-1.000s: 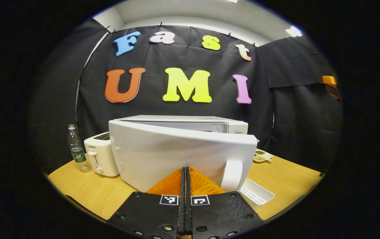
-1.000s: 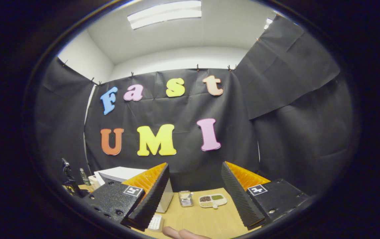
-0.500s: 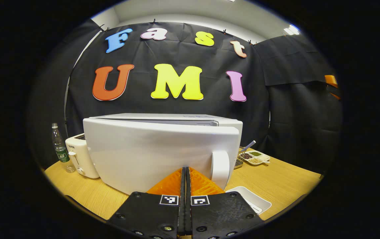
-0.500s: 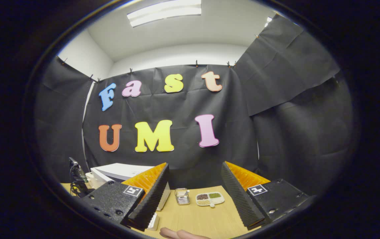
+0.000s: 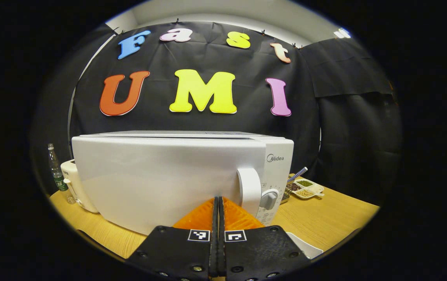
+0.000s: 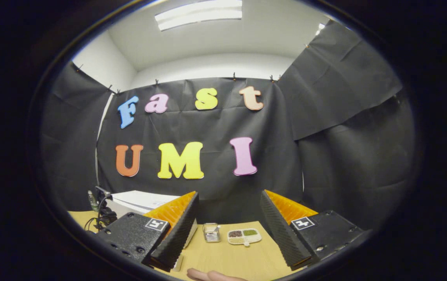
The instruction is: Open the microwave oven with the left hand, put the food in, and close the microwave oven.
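A white microwave (image 5: 161, 175) stands on the wooden table (image 5: 325, 218), its door flush with the body and the control panel. The door's white handle (image 5: 248, 191) is just right of my left gripper (image 5: 218, 199), which is shut with nothing in it, its tips at the door's lower front. In the right gripper view, my right gripper (image 6: 229, 193) hangs open and empty above the table, with the microwave (image 6: 141, 199) behind its left finger.
A white toaster (image 5: 73, 183) and a water bottle (image 5: 55, 169) stand left of the microwave. A divided dish of grains (image 5: 305, 189) lies to its right, and a white tray (image 5: 303, 246) near the front edge. A small clear container (image 6: 211, 232) sits beside the dish (image 6: 244, 236).
The microwave door has swung from ajar to flush with the body as my shut left gripper moved forward against it. The right gripper stays open, almost still.
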Demonstrator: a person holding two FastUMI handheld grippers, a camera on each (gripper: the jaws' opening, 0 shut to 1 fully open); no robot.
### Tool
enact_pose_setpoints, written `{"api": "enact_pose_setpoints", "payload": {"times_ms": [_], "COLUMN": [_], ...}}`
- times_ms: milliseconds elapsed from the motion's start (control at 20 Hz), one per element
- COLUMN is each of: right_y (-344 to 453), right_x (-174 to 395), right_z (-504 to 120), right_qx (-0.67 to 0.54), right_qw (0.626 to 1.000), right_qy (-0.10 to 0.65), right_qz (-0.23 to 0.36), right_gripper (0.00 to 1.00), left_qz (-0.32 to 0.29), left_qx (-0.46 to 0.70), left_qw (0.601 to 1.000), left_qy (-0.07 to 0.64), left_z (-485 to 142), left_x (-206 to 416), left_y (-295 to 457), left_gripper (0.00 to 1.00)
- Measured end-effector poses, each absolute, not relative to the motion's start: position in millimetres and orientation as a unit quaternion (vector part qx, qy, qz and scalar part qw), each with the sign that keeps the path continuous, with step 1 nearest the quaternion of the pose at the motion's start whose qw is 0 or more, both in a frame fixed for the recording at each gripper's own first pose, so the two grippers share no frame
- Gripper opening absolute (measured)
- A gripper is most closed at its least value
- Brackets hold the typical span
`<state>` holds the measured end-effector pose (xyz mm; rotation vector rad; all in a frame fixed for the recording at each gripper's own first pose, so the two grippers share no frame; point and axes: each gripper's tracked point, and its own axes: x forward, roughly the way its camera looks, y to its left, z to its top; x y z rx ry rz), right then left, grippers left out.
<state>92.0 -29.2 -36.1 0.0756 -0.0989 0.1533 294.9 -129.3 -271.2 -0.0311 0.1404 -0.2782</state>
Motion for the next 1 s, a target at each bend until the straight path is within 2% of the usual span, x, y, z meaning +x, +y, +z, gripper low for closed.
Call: {"api": "enact_pose_setpoints", "payload": {"times_ms": [100, 150, 200, 250, 550, 650, 1000], "right_y": [-30, -30, -28, -27, -27, -25, -12], "right_x": [92, 92, 90, 90, 78, 69, 44], "right_z": [-38, -37, -38, -39, -36, -33, -38], "right_qx": [0.036, 0.041, 0.043, 0.045, 0.025, 0.02, -0.003], "right_qw": [0.996, 0.996, 0.996, 0.996, 0.998, 0.998, 0.999], "right_qy": [-0.043, -0.041, -0.037, -0.035, -0.016, -0.014, 0.002], "right_qz": [0.074, 0.072, 0.074, 0.075, 0.056, 0.052, 0.042], "right_gripper": [0.99, 0.99, 0.99, 0.99, 0.99, 0.99, 0.99], "left_qz": [-0.129, -0.123, -0.123, -0.125, -0.131, -0.11, -0.145], "left_qx": [-0.023, -0.032, -0.04, -0.043, -0.03, -0.01, -0.016], "left_qw": [0.988, 0.986, 0.988, 0.987, 0.987, 0.989, 0.987], "left_qy": [0.077, 0.106, 0.087, 0.093, 0.093, 0.1, 0.066], "left_z": [-276, -286, -279, -279, -283, -285, -230], "left_x": [308, 309, 309, 311, 310, 306, 210], "left_y": [-131, -132, -131, -134, -131, -119, -121], "left_gripper": [0.0, 0.16, 0.15, 0.01, 0.02, 0.02, 0.02]}}
